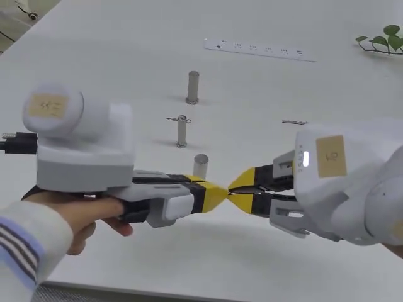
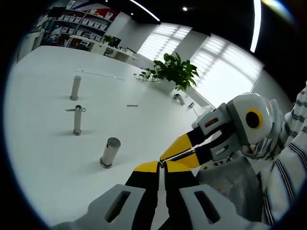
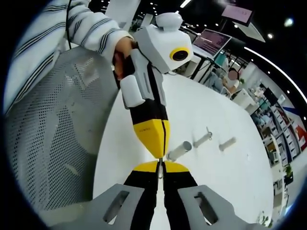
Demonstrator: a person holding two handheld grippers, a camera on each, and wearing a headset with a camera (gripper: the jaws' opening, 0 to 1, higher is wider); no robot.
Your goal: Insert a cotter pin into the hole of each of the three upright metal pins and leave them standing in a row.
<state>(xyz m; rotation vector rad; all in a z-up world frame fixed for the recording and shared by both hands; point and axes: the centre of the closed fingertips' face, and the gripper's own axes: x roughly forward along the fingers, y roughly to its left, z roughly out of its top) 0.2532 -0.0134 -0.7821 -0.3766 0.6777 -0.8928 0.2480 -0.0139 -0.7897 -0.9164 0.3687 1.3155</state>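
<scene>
My left tool [image 1: 219,194] and right tool [image 1: 239,187] met tip to tip, both closed, any cotter between them too small to see; I judged a firm regrip was needed before lining up on the nearest upright grey metal pin [image 1: 200,167], bare, just beyond on the white counter [image 1: 126,69].

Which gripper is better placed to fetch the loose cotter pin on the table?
Right, likely. The cotter pin lies on the table off to the right, beyond the right gripper; the left gripper would have to cross over it.
</scene>
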